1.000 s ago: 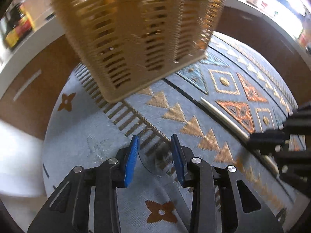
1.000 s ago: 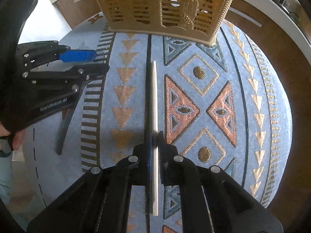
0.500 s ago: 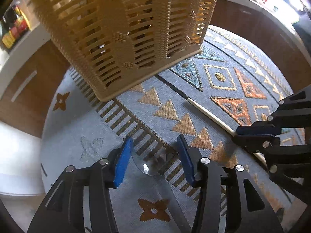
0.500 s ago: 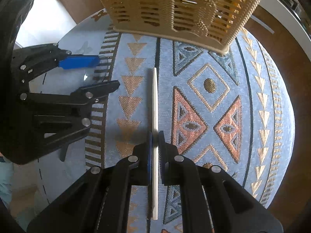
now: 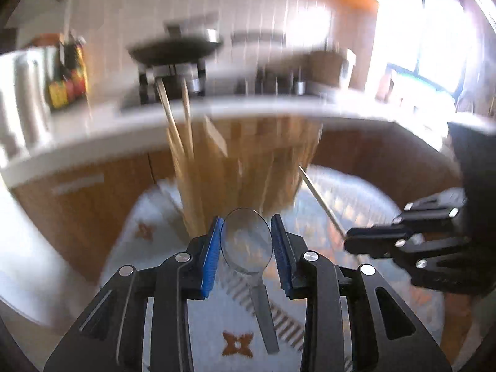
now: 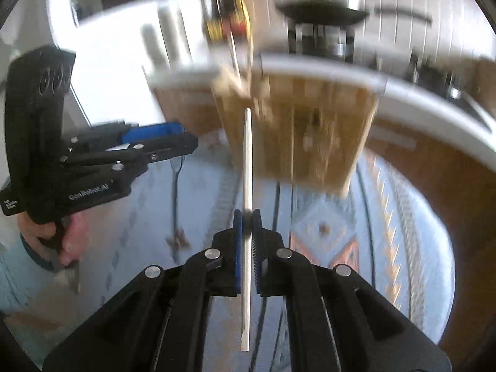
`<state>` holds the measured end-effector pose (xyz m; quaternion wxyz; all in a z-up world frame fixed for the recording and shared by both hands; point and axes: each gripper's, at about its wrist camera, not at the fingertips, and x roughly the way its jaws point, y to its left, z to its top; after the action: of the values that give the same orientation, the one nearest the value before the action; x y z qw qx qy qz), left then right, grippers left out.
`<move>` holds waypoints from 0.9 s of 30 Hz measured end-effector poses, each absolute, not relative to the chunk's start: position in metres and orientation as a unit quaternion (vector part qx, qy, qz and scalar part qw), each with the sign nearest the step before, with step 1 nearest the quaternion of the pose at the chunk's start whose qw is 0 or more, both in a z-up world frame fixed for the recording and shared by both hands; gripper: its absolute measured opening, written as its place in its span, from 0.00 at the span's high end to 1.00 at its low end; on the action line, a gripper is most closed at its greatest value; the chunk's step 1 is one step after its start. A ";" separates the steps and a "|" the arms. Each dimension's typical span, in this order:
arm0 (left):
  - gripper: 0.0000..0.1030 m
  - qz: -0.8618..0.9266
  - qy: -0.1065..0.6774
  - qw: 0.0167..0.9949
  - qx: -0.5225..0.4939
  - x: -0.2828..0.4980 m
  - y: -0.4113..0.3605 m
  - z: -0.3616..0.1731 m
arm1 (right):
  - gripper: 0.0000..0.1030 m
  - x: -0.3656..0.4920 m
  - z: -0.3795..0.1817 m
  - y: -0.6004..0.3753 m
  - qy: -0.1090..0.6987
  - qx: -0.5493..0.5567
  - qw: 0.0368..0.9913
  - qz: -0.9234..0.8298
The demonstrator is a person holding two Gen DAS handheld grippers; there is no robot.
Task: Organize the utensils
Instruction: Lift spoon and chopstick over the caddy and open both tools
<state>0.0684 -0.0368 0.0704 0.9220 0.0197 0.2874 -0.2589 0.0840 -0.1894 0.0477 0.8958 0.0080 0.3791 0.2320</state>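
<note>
My left gripper point(image 5: 246, 241) is shut on the bowl of a clear plastic spoon point(image 5: 246, 241) and holds it above the patterned mat, its handle hanging down toward the camera. My right gripper point(image 6: 247, 217) is shut on a white chopstick point(image 6: 247, 155), lifted off the mat and pointing at the tan slatted utensil basket point(image 6: 310, 130). The basket point(image 5: 248, 167) stands just ahead of both grippers, with wooden sticks point(image 5: 175, 114) standing out of it. The right gripper shows in the left wrist view point(image 5: 350, 240), and the left gripper in the right wrist view point(image 6: 186, 142). Both views are blurred by motion.
The blue patterned mat point(image 6: 387, 232) covers a round table. A white counter point(image 5: 93, 133) behind it carries a black pan on a stove point(image 5: 175, 49), bottles point(image 5: 66, 74) and a metal pot. A window is at the right.
Both grippers rose from the mat and tilted up toward the basket. The left gripper closed on the spoon and lifted it. The right gripper lifted the chopstick.
</note>
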 end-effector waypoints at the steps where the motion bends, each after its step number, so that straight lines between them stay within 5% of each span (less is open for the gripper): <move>1: 0.71 -0.256 0.262 0.930 0.006 0.065 -0.032 0.085 | 0.96 0.084 0.056 -0.190 0.360 0.015 0.904 0.233; 14: 0.71 -0.173 0.060 0.982 -0.050 0.092 -0.008 0.188 | 0.96 0.124 0.132 -0.193 0.106 0.021 0.981 0.158; 27: 0.71 -0.163 0.041 0.984 -0.058 0.140 -0.018 0.162 | 0.96 0.178 0.102 -0.161 0.068 -0.052 0.990 0.112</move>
<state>0.1397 -0.0179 0.1619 0.9840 -0.0581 0.0408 -0.1634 0.1776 -0.1612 0.1024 0.9900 -0.0522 0.0683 0.1119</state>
